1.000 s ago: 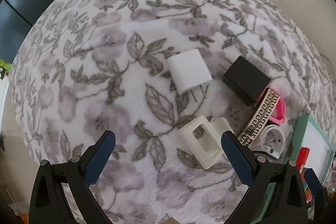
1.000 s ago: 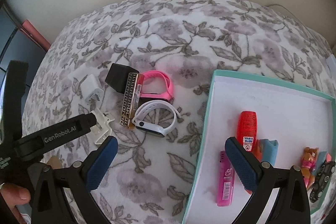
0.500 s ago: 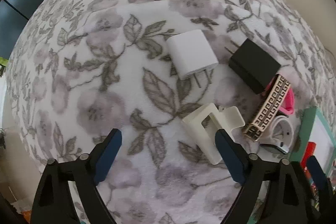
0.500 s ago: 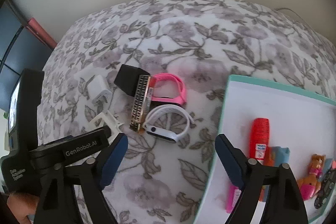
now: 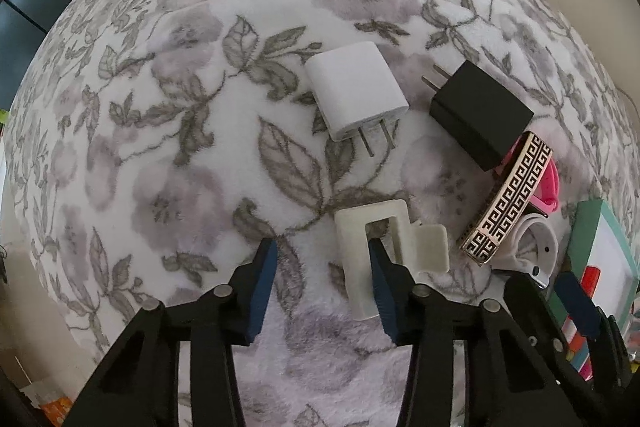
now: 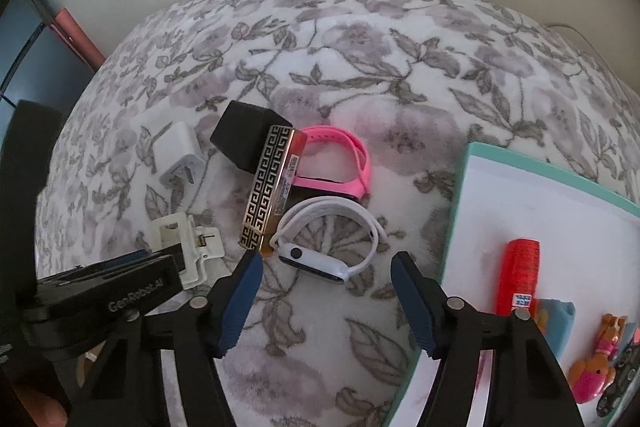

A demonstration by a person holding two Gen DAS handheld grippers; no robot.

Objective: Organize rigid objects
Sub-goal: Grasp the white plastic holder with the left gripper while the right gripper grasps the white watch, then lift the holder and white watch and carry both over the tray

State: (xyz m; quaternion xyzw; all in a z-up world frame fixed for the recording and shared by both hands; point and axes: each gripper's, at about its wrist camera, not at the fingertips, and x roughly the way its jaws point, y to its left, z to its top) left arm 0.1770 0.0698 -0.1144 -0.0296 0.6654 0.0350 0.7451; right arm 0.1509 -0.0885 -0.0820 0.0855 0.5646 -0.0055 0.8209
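Left gripper (image 5: pixel 322 285) points down at the floral blanket (image 5: pixel 168 131), jaws closing; its right pad sits inside the opening of the cream hair claw clip (image 5: pixel 386 241), left pad over bare blanket, so one bar of the clip lies between the fingers, but no squeeze visible yet and pad contact is hard to tell. Right gripper (image 6: pixel 326 301) hovers tilted over the blanket, jaws also closing, fingers apart with nothing but fabric between them; the white smartwatch (image 6: pixel 332 241) lies just ahead of the tips, not touched. In the right wrist view the left gripper's black body covers part of the clip at lower left. Just beyond the watch, a gold and black patterned box (image 6: pixel 268 185) lies diagonally, one end touching the watch strap, resting against the pink watch band (image 6: pixel 340 163) and the black charger (image 6: pixel 246 139). White charger (image 5: pixel 356 91) lies left of the black one, prongs toward the camera, near but apart from the clip. To the right, a teal-rimmed tray (image 6: pixel 460 187) holds a red tube (image 6: pixel 520 275), a blue item and small toys at its near edge. Plain wall behind the blanket.
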